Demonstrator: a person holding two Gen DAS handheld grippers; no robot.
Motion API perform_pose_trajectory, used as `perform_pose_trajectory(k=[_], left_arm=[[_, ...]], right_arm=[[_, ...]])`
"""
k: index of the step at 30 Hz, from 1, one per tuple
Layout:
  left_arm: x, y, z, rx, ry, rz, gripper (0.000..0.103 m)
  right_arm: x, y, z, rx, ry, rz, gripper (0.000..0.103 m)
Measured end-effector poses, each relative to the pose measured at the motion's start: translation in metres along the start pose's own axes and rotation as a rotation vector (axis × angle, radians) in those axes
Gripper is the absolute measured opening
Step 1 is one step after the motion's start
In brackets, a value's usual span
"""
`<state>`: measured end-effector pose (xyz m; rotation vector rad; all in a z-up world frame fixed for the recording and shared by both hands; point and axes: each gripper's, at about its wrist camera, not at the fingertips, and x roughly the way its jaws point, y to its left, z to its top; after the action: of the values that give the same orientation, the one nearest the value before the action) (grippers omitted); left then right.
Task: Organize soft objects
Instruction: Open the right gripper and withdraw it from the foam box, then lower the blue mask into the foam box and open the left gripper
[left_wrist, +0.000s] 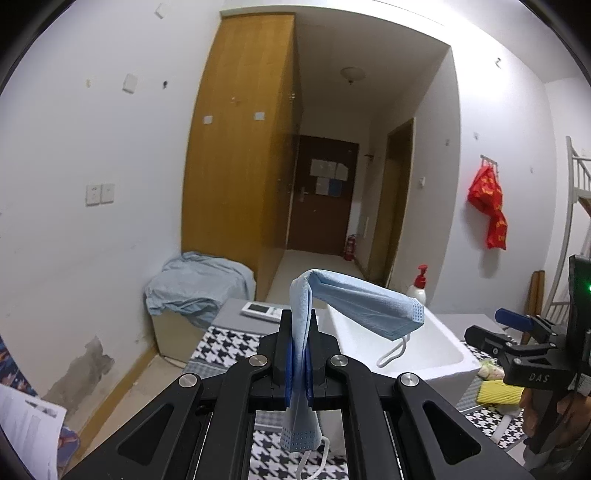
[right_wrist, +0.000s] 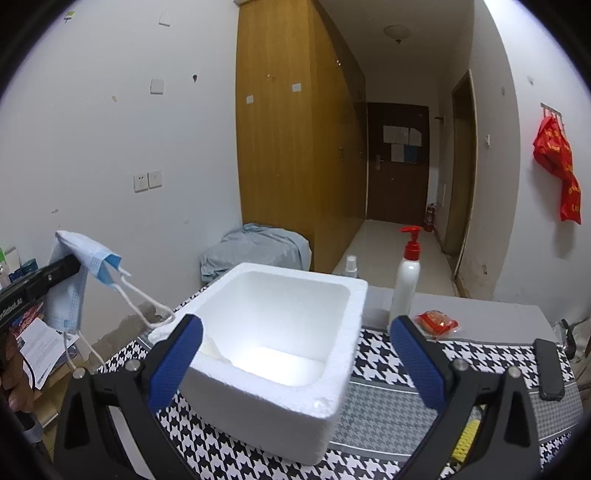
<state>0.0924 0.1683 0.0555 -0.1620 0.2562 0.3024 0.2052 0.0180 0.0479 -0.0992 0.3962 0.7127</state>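
My left gripper is shut on a light blue face mask. The mask folds over the fingertips, one half drooping right above the white foam box, its ear loops dangling. In the right wrist view the mask hangs from the left gripper at the far left, to the left of the box and higher than its rim. My right gripper is open, its blue pads on either side of the box's near wall and holding nothing. It also shows at the right edge of the left wrist view.
The box stands on a houndstooth tablecloth. Behind it are a white pump bottle and a small spray bottle, with a red packet to the right. A black phone lies further right. A yellow sponge and a remote also lie on the table.
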Motion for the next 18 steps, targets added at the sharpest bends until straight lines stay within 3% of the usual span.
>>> perform_pose_trajectory(k=[18], left_arm=[[0.036,-0.050,0.018,0.066,0.060,-0.157,0.005]], right_arm=[[-0.047,-0.033,-0.022,0.038,-0.028,-0.106,0.103]])
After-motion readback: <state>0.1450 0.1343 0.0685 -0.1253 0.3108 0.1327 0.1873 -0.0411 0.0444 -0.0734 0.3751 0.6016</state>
